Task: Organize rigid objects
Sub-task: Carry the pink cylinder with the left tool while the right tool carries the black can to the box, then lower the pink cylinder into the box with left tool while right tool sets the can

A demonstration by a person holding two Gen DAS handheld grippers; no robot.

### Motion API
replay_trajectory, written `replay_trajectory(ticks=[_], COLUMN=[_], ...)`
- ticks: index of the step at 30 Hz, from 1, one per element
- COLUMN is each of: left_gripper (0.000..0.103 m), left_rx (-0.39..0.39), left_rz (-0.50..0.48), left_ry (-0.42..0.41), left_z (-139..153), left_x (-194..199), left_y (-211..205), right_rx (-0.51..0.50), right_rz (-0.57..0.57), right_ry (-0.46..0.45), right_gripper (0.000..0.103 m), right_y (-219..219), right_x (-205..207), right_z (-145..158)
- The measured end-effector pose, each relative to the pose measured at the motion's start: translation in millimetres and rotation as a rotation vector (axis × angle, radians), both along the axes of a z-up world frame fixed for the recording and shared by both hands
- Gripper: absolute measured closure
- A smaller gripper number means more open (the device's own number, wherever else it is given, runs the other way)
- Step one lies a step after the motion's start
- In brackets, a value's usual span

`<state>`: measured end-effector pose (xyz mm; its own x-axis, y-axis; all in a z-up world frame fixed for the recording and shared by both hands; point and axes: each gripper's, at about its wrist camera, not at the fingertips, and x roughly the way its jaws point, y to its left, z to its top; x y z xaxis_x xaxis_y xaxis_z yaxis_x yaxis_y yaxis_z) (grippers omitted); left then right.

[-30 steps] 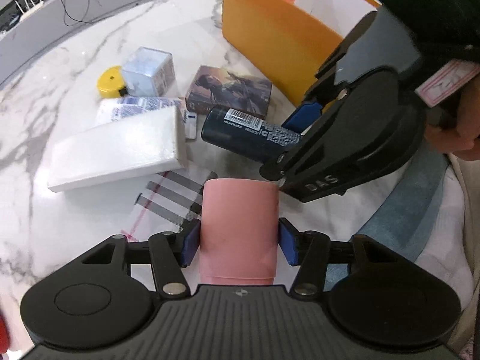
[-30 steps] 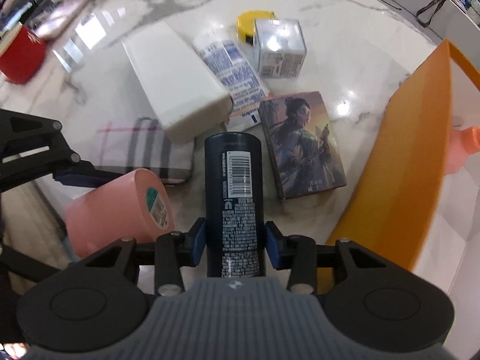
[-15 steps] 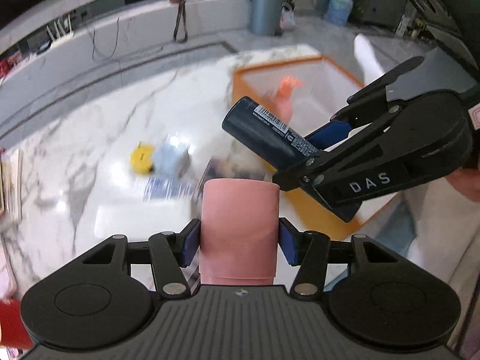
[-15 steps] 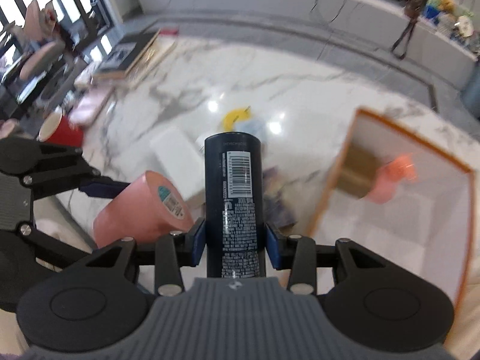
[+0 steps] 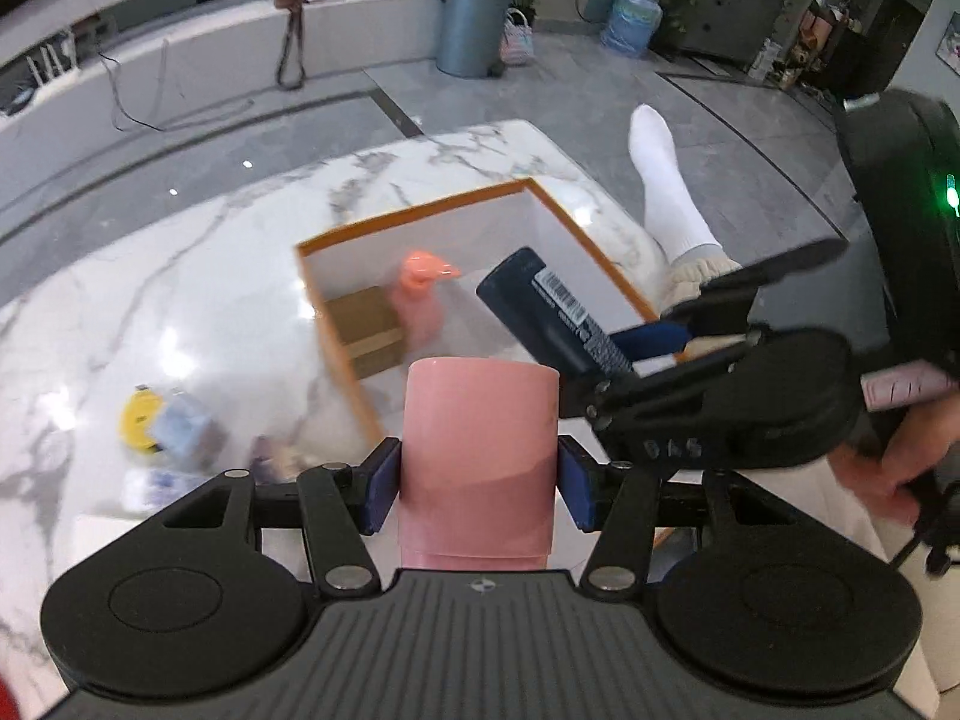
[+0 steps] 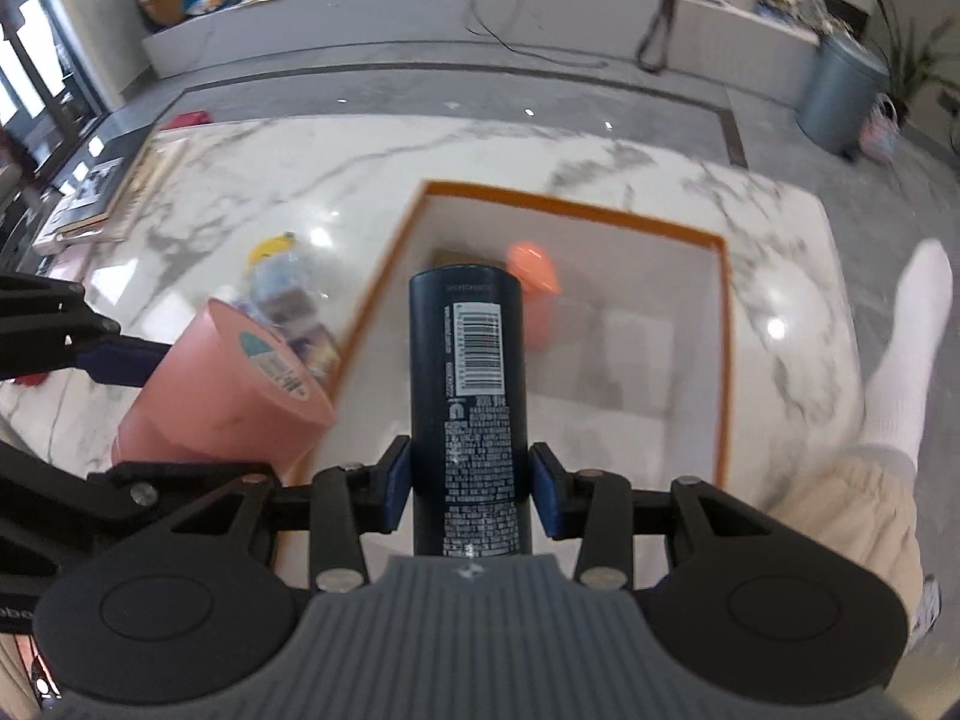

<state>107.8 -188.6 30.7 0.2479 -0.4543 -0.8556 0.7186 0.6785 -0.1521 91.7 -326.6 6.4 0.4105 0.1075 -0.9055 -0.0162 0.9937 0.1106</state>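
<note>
My left gripper (image 5: 480, 489) is shut on a pink cylindrical container (image 5: 480, 450), held high above the marble table. My right gripper (image 6: 471, 489) is shut on a dark blue can (image 6: 468, 372) with a barcode label; that can (image 5: 552, 315) also shows in the left wrist view, just right of the pink container. Below both lies an orange-rimmed white box (image 6: 723, 360), which holds a pink pump bottle (image 6: 531, 282) and a brown carton (image 5: 366, 324). In the right wrist view the pink container (image 6: 228, 396) hangs over the box's left wall.
Left of the box on the table (image 5: 180, 276) lie a yellow tape measure (image 5: 138, 420), a clear cube box (image 5: 180, 423) and a blurred picture box. A person's white sock (image 6: 906, 354) and beige trouser leg sit by the table's right edge. Books lie at the far left (image 6: 90, 192).
Both grippers have risen from the table with their objects and moved toward the orange box, which now lies beneath them. The loose items have dropped away to the left.
</note>
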Motion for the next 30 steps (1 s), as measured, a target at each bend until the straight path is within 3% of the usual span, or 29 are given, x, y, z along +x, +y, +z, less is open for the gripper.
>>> replay_trajectory(ticks=[5,14,22,30], left_gripper=[0.04,0.04,0.04,0.042], left_rx=[0.077,0.115,0.319,0.424], left_rz=[-0.007,0.165,0.229,0.194], left_ry=[0.022,0.176,0.183,0.112], left_z=[-29,-67,-100,-113], left_x=[17,58,75,69], left_y=[-31,-56,-93,-114], right_rx=[0.031,0.141,0.178,0.19], right_rz=[-0.035,-0.031,-0.043,-0.047], right_ry=[0.06,0.128,0.18,0.193], right_gripper=[0.062,0.062,0.062,0.062], right_y=[-23,-44,-48,-49], right_x=[6,26,44,51], right_z=[-32,-85,-122,-138])
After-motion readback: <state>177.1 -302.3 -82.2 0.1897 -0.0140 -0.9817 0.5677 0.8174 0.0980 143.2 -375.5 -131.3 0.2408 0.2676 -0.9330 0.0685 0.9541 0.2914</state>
